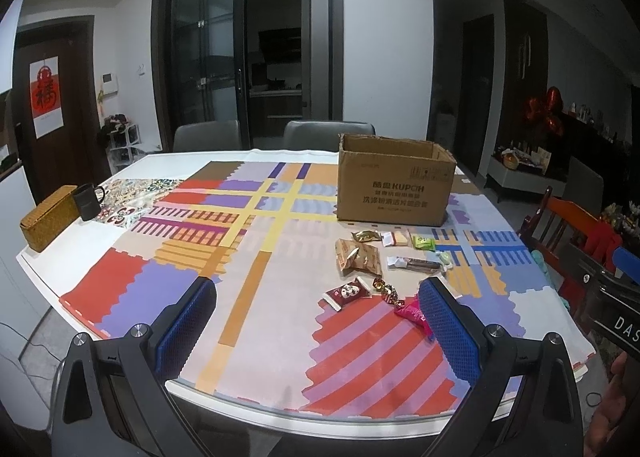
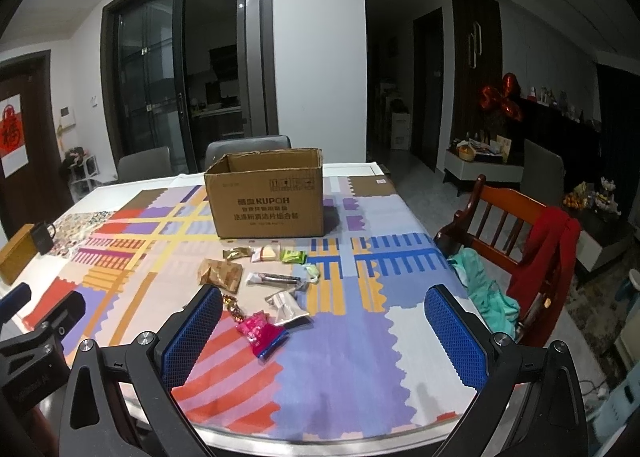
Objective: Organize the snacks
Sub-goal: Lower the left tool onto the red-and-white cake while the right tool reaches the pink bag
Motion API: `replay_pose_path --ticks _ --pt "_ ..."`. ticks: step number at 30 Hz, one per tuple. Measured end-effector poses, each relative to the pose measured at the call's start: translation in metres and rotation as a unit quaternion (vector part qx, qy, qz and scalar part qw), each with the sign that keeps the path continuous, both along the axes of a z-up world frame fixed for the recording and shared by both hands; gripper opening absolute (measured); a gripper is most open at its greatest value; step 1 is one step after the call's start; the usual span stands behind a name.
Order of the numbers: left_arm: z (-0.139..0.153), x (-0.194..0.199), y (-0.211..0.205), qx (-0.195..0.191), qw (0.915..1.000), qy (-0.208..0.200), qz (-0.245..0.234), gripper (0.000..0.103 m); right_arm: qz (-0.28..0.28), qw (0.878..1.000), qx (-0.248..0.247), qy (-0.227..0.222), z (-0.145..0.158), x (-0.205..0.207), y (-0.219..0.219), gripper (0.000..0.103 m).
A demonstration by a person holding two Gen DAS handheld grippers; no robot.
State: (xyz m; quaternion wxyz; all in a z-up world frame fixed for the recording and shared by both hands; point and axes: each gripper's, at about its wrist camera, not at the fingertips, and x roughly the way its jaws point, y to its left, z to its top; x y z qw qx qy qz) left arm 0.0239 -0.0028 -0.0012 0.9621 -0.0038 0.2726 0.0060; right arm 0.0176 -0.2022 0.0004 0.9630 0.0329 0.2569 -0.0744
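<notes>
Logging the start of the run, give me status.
Left gripper open, empty. Right gripper open, empty. Snacks loose on the table, box behind them. Nothing in the way.

box (image 1: 394, 185) behind snacks (image 1: 360, 261) | mug (image 1: 87, 201) far left on table (image 1: 280, 397)

Both tongs, left (image 1: 316, 323) and right (image 2: 324, 331), gape wide (nothing held).

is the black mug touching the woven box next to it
Cannot tell. In the left wrist view the black mug overlaps the woven box with no gap showing, but it may only stand in front.
</notes>
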Motion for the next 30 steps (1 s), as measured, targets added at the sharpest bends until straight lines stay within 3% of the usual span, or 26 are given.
replay_pose_path --ticks 30 --pt "-0.041 0.082 0.011 0.02 0.9968 0.071 -0.033 0.103 0.029 0.997 -0.012 0.075 -0.038 0.076 0.03 0.102"
